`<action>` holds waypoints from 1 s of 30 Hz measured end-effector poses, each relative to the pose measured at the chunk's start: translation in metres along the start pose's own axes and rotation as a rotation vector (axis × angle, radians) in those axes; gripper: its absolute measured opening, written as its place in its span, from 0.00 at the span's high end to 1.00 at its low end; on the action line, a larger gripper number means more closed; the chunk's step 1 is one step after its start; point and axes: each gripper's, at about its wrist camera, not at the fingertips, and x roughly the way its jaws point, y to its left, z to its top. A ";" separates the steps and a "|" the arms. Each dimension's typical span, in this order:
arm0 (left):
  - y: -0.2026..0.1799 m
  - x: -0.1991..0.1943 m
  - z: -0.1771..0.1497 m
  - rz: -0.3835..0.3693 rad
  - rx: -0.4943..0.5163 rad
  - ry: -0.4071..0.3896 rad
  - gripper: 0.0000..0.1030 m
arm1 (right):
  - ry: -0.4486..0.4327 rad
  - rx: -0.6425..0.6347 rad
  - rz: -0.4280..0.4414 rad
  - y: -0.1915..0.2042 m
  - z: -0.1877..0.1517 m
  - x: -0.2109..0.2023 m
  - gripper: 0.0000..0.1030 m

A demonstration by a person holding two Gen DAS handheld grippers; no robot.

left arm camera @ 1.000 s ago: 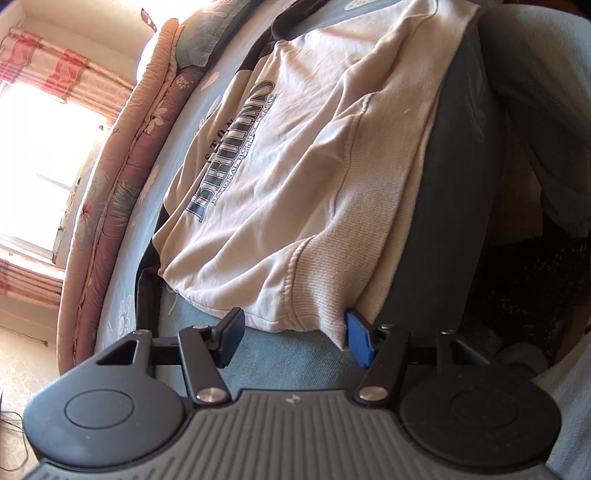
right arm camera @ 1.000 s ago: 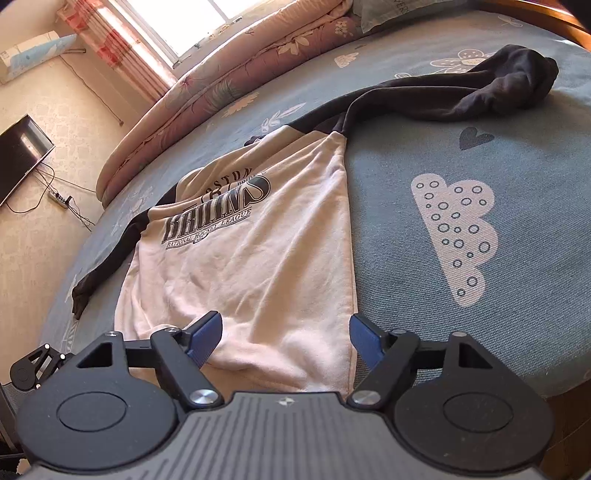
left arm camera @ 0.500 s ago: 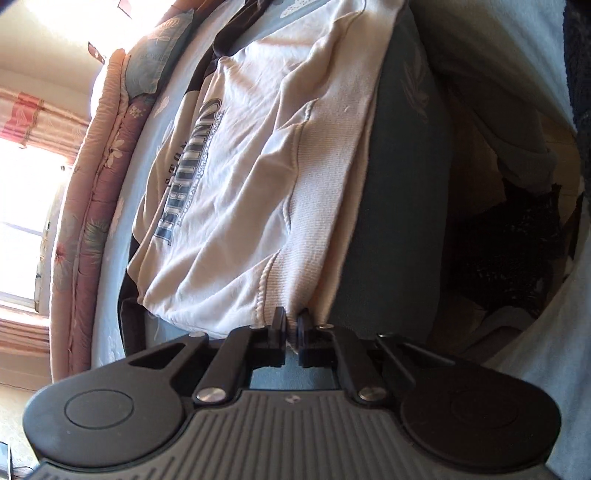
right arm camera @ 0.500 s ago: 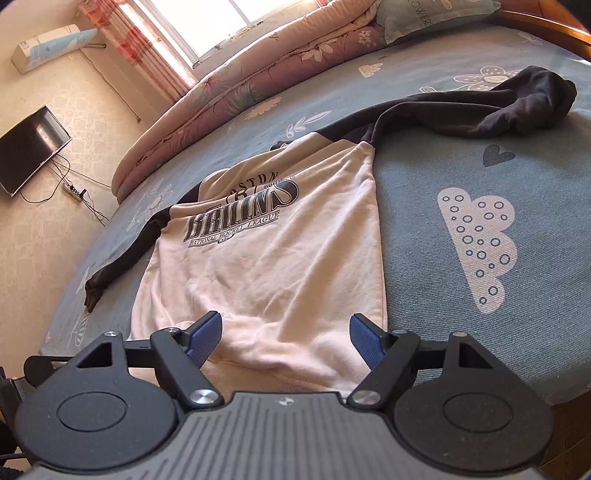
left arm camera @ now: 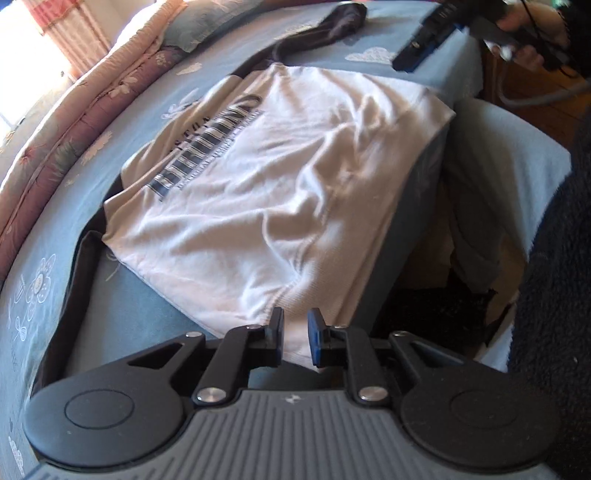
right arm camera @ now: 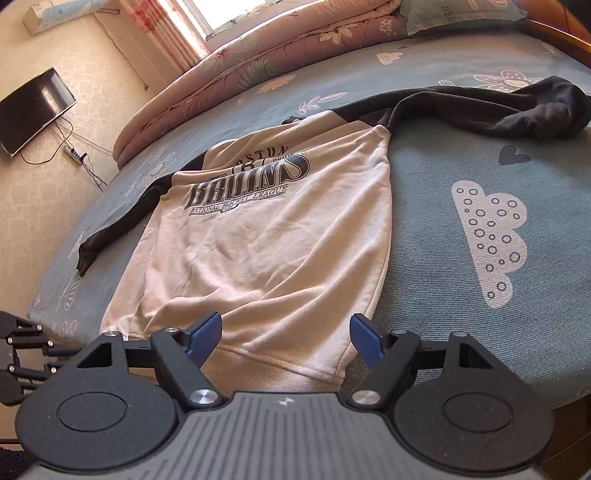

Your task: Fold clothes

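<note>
A cream sweatshirt (left arm camera: 277,184) with a dark "BRUINS" print and black sleeves lies face up on the blue bed (left arm camera: 129,314). My left gripper (left arm camera: 295,332) sits at the hem's left corner by the bed edge. Its jaws are opening slightly, and the ribbed hem is bunched between the pads and still pressed by them. In the right wrist view the sweatshirt (right arm camera: 266,240) lies flat, its hem hanging over the edge. My right gripper (right arm camera: 286,332) stands open over the hem's right part, with the cloth below the fingers and apart from them.
One black sleeve (right arm camera: 498,110) trails to the far right and the other (right arm camera: 122,229) to the left. A rolled pink quilt (right arm camera: 277,48) and a pillow (right arm camera: 461,14) line the far side. A TV (right arm camera: 33,110) hangs on the wall. A person's pale trouser leg (left arm camera: 498,166) stands beside the bed.
My left gripper closed on the hem corner, then rose and rolled with it, and the jaws now show a small gap. The right gripper stayed open and shifted slightly along the hem.
</note>
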 end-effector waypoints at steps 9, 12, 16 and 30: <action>0.054 0.082 0.017 0.033 -0.286 -0.010 0.80 | 0.033 -0.197 -0.025 0.025 0.008 0.054 0.21; 0.050 0.087 -0.013 0.006 -0.366 0.003 0.79 | 0.048 -0.314 -0.087 0.024 -0.016 0.059 0.20; 0.054 0.066 -0.041 -0.069 -0.487 0.028 0.76 | 0.104 -0.489 -0.181 0.034 -0.047 0.042 0.11; 0.117 0.125 0.028 -0.006 -0.457 -0.029 0.56 | 0.106 -0.450 -0.167 0.051 0.061 0.124 0.10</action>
